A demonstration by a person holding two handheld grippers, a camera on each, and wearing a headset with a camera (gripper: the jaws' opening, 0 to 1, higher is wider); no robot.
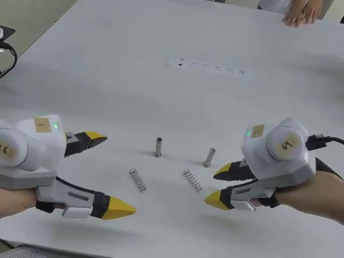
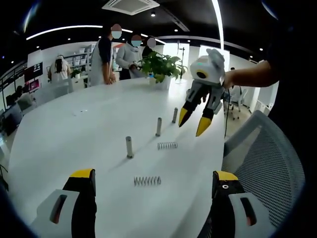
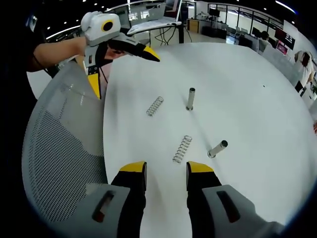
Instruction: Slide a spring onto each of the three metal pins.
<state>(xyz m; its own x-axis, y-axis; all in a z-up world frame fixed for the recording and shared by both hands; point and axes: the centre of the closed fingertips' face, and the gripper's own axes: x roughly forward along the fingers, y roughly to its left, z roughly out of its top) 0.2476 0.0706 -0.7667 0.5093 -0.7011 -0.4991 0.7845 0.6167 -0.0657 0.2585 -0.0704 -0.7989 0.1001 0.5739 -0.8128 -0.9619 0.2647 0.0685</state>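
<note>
Progress check: two pins stand bare on the white table [image 1: 161,80], the left pin [image 1: 158,147] and the right pin [image 1: 209,157], both upright and well apart. Two springs lie flat in front of them, touching neither: the left spring [image 1: 137,179] and the right spring [image 1: 192,180].

A third piece [image 2: 174,115] stands beyond the two pins in the left gripper view. It looks ribbed like a coil, so possibly a pin already wearing its spring, but it is too small to be sure.

Left gripper [image 1: 110,172]: jaws spread wide, holding nothing, with the left spring lying just ahead of its gap. Right gripper [image 1: 216,186]: jaws a little apart, also holding nothing, tips just beside the right spring.

Judgement: at best one of three is done. At least two springs remain to be picked up and slid onto the bare pins, and neither pickup has begun
</note>
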